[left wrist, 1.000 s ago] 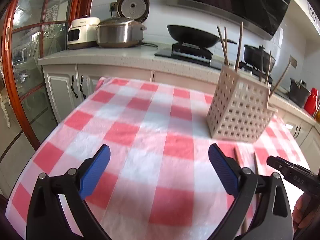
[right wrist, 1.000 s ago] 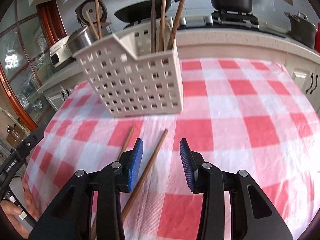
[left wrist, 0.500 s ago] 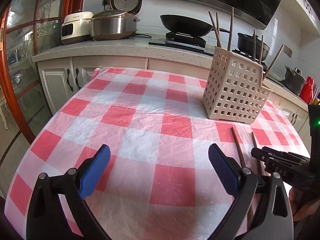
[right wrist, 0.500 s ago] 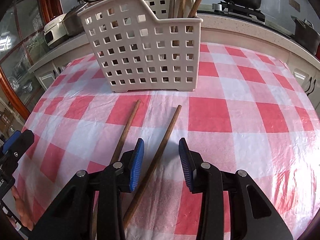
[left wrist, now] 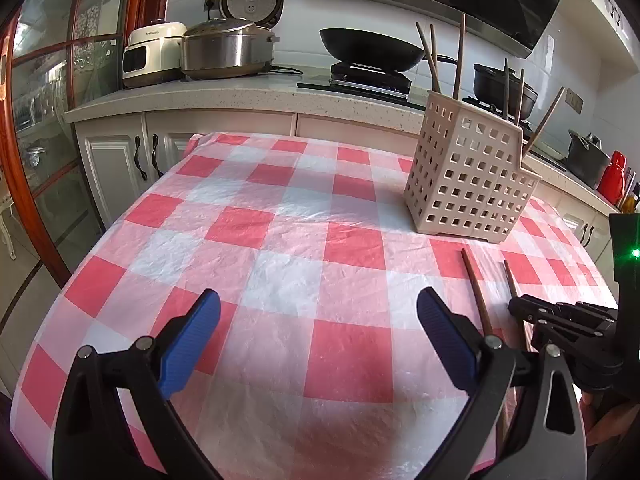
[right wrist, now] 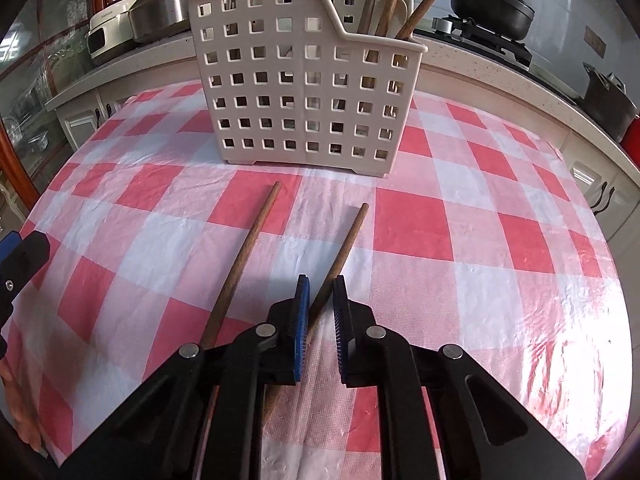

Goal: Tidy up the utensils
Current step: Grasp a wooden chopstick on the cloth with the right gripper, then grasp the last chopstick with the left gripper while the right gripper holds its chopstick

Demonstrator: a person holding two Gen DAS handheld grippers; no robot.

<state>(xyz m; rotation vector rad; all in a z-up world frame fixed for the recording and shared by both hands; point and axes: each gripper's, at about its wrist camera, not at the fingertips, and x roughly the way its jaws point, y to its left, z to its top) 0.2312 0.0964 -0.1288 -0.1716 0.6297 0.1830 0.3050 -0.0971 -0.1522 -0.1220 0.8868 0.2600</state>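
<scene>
Two brown wooden chopsticks lie on the red-and-white checked tablecloth in front of a white perforated utensil basket [right wrist: 304,80] that holds several more sticks. My right gripper [right wrist: 319,304] has its blue pads closed around the right chopstick [right wrist: 346,240], which still lies on the cloth. The left chopstick [right wrist: 248,248] lies free beside it. In the left wrist view my left gripper [left wrist: 318,332] is wide open and empty above the cloth, with the basket [left wrist: 468,184], both chopsticks [left wrist: 476,292] and the right gripper [left wrist: 560,320] to its right.
A kitchen counter [left wrist: 240,96] runs behind the table with rice cookers [left wrist: 224,48], a wok [left wrist: 372,48] and pots on a stove. A red bottle [left wrist: 614,176] stands at far right. A glass door with a wooden frame [left wrist: 40,120] is at left.
My right gripper has lowered toward the cloth and its jaws have closed from open onto the right chopstick. The left gripper stays open and has shifted slightly.
</scene>
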